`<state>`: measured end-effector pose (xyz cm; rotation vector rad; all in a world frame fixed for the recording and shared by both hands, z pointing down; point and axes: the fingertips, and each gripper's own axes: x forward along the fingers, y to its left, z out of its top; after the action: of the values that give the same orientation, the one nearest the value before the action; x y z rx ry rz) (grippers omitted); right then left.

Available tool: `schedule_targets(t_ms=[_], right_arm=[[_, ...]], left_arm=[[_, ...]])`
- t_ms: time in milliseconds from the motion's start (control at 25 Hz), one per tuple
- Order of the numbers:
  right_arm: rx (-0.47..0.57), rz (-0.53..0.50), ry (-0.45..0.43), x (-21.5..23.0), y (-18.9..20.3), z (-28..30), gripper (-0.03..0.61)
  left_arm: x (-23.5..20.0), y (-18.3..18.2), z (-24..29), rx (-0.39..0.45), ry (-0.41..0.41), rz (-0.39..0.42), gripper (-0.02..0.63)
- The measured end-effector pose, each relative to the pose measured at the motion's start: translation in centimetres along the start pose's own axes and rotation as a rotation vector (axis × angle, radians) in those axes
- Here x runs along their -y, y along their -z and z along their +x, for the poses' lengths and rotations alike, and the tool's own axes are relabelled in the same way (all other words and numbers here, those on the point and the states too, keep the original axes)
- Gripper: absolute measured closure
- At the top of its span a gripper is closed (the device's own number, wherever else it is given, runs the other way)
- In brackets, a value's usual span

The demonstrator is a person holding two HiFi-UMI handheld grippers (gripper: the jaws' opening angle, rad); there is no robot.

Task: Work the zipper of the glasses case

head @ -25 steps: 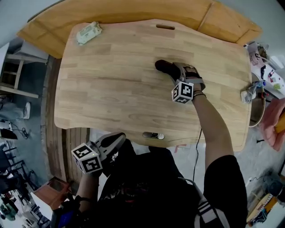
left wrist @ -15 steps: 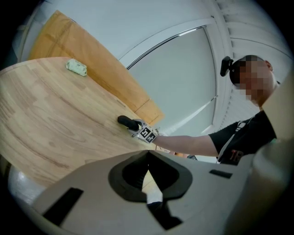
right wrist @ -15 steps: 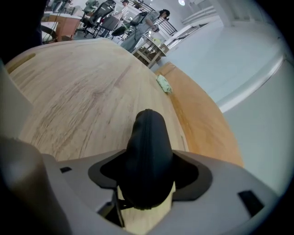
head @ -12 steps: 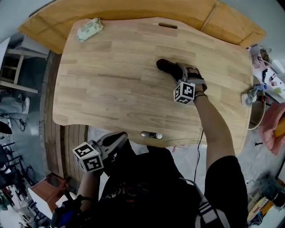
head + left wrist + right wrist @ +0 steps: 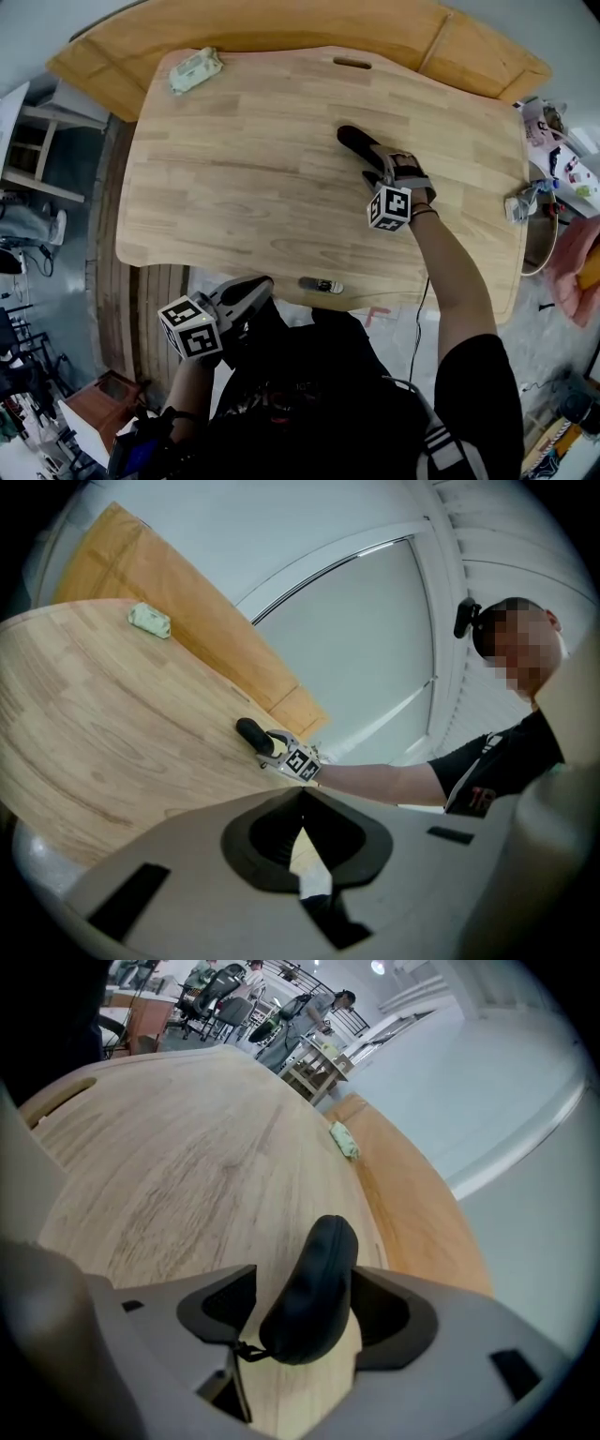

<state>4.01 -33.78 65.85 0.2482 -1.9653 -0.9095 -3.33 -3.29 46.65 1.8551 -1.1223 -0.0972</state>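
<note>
Over the last second the right gripper (image 5: pixel 305 1309) has been letting its jaws out. In the head view it and the glasses case (image 5: pixel 314 1274) seem to have swung slightly toward the person's right, though the camera also shifted, so that is uncertain. The jaws now stand wide with the case lying between them on the table (image 5: pixel 159 1176). A gap shows at the left pad, and the right pad sits just beside the shell, perhaps grazing it. Low at the case's near end, by the root of the left jaw, a small corded zipper pull (image 5: pixel 239 1347) sticks out. The case looks like a light, semi-stiff shell with a smooth dark cover, so it would probably slide on the wood when the pull is tugged. A pinch across its narrow body should steady it, with the pull as the other place to grip. The zipper seam shows only at the far tip, and whether it is run open or shut cannot be made out. Well beyond the tips lies a green packet (image 5: pixel 344 1140). The left gripper (image 5: pixel 302 841) is closed on nothing, off the table and well apart from the case.
</note>
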Motion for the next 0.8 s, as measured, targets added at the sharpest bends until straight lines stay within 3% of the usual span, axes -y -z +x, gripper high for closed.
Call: schedule_targets(t_ms=[200,360,440,480,520,560,800], right_arm=[[0.006,0.044,0.005,-1.1,-0.5,-1.5,0.262],[0.029,0.195,0.045,-0.8,-1.3,-3.8,0.266],[0.045,0.308,0.067,-0.2,-1.9,-5.3,0.311],[0.054,0.369,0.075,0.1,-2.2,-6.2,0.393],[0.069,0.437,0.075,0.3,-2.6,-7.2,0.514],[0.093,0.516,0.062,0.4,-3.2,-8.1,0.565],[0.326,1.046,-0.044,0.2,-8.0,-13.9,0.565]], left_arm=[[0.2,-0.1,-0.3,0.003,0.018,0.018,0.601],[0.4,-0.3,-0.6,-0.002,0.054,0.041,0.601],[0.5,-0.5,-0.7,-0.010,0.075,0.054,0.601],[0.6,-0.7,-0.7,-0.015,0.088,0.062,0.601],[0.7,-0.8,-0.8,-0.021,0.101,0.070,0.601],[0.7,-1.0,-0.8,-0.027,0.114,0.078,0.601],[1.1,-1.9,-0.8,-0.053,0.192,0.131,0.601]])
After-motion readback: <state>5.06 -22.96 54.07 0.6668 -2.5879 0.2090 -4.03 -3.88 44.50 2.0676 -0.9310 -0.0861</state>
